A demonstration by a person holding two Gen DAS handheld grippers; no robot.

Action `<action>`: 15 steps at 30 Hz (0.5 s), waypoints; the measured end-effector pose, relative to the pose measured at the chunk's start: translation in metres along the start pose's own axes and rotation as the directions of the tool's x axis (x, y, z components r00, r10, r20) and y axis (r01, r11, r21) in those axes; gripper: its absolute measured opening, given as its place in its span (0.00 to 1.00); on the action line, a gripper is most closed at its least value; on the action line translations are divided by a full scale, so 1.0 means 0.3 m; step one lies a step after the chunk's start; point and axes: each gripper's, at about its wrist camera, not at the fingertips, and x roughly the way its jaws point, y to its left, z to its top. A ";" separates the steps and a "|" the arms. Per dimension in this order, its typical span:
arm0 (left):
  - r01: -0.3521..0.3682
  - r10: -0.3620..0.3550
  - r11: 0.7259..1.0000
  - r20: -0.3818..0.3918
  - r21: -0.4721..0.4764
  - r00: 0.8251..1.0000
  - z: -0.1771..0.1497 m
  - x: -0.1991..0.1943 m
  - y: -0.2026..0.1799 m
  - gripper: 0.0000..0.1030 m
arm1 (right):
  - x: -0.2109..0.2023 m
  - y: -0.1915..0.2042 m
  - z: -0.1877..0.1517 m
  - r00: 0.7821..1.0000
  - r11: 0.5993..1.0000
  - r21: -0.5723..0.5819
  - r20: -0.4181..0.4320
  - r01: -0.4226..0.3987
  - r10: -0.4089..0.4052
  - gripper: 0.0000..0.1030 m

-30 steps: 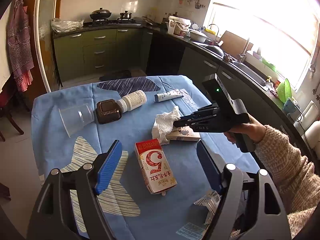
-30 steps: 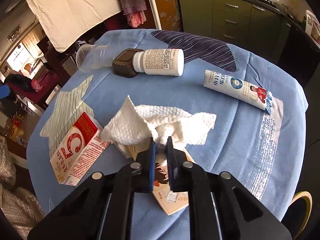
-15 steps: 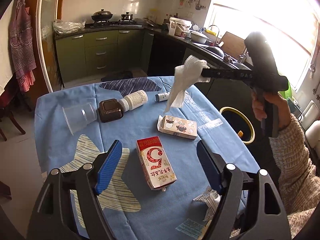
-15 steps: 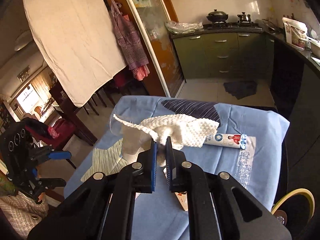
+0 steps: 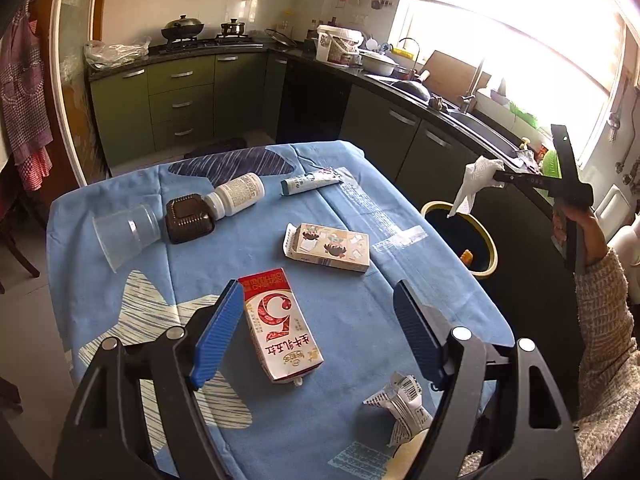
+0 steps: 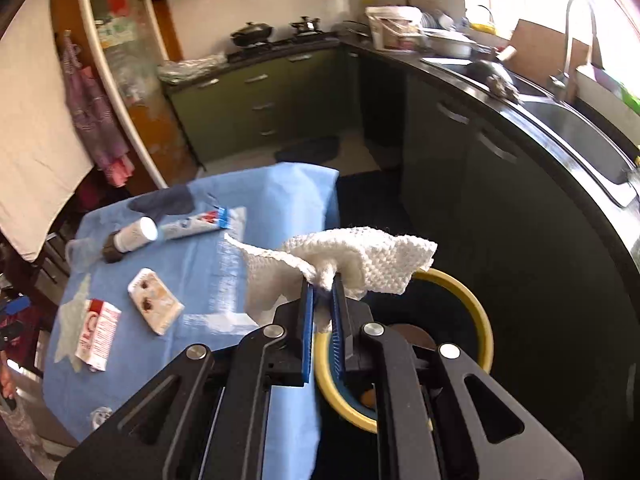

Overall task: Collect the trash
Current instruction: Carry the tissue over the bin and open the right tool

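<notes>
Paper towel (image 6: 352, 264) hangs crumpled from the right tool (image 6: 322, 292), whose jaws are clamped tight on a pinch of it. Directly beneath and just ahead of that tool sits the yellow-rimmed bin (image 6: 478, 312), its dark mouth facing up, so the drop looks to be straight down once the jaws part. From the left wrist view the towel's loose tail dangles over the bin's near rim, off the bench (image 5: 360, 320) edge. The left tool (image 5: 320, 336) hovers wide open and empty over the milk carton (image 5: 280, 324), far from the bin.
</notes>
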 end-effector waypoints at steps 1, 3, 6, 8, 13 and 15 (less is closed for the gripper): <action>0.003 -0.003 1.000 -0.003 0.005 1.000 0.001 0.006 -0.008 0.71 | 0.022 -0.041 -0.015 0.999 0.999 0.020 -0.012 0.037 -0.037 0.09; 0.006 -0.006 1.000 -0.009 0.015 1.000 0.004 0.016 -0.028 0.71 | 0.070 -0.130 -0.042 0.995 0.994 0.062 -0.037 0.092 -0.090 0.10; 0.004 -0.004 1.000 -0.015 0.026 1.000 0.008 0.019 -0.048 0.71 | 0.166 -0.224 -0.075 0.985 0.982 0.110 -0.089 0.155 -0.146 0.15; -0.004 0.005 0.999 -0.019 0.032 1.000 0.011 0.019 -0.054 0.71 | 0.230 -0.271 -0.098 0.976 0.975 0.117 -0.130 0.189 -0.174 0.34; -0.031 0.032 0.999 -0.034 0.027 0.999 0.017 0.028 -0.046 0.73 | 0.274 -0.302 -0.131 0.977 0.976 0.137 -0.149 0.171 -0.150 0.39; -0.044 0.045 0.999 -0.048 0.023 0.998 0.017 0.044 -0.041 0.74 | 0.254 -0.292 -0.138 0.981 0.979 0.132 -0.138 0.153 -0.135 0.39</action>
